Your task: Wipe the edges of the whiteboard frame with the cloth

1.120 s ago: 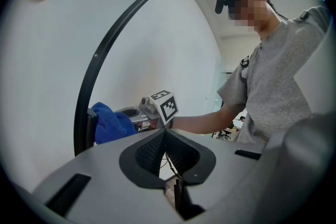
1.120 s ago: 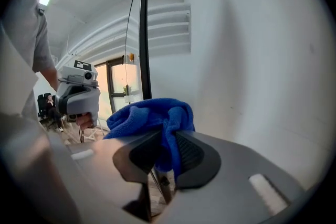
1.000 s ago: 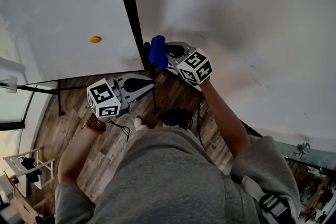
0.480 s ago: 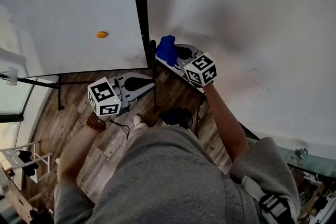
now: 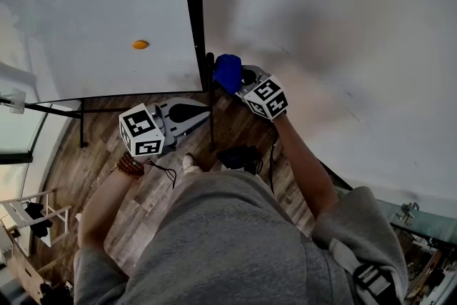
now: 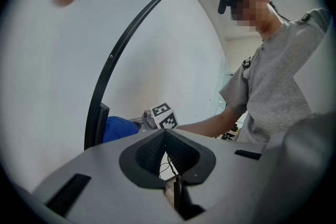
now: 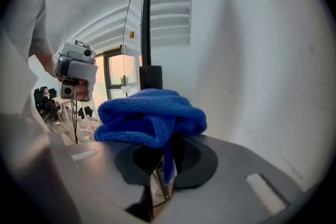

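The whiteboard's black frame (image 5: 191, 11) runs down to its lower right corner. A bunched blue cloth (image 5: 228, 73) sits against that corner, with my right gripper (image 5: 233, 78) shut on it. Its jaws have just been closing, with the cloth between them. In the right gripper view the cloth (image 7: 149, 115) bulges over the jaws of the right gripper (image 7: 169, 155), just before the frame (image 7: 147, 18). My left gripper (image 5: 204, 113) hangs lower left, below the board's bottom edge, shut and holding nothing. In the left gripper view its pads (image 6: 157, 147) meet, and the cloth (image 6: 119, 128) shows beside the frame (image 6: 126, 44).
An orange magnet (image 5: 140, 45) sticks to the whiteboard (image 5: 93, 11). A white wall (image 5: 343, 25) lies to the right of the frame. Below are a wooden floor (image 5: 100, 161), the board's black stand legs (image 5: 80, 126) and a black object with cables (image 5: 239, 157).
My right gripper has sunk with the cloth along the frame's right edge, down to the lower corner. The left gripper has stayed in place.
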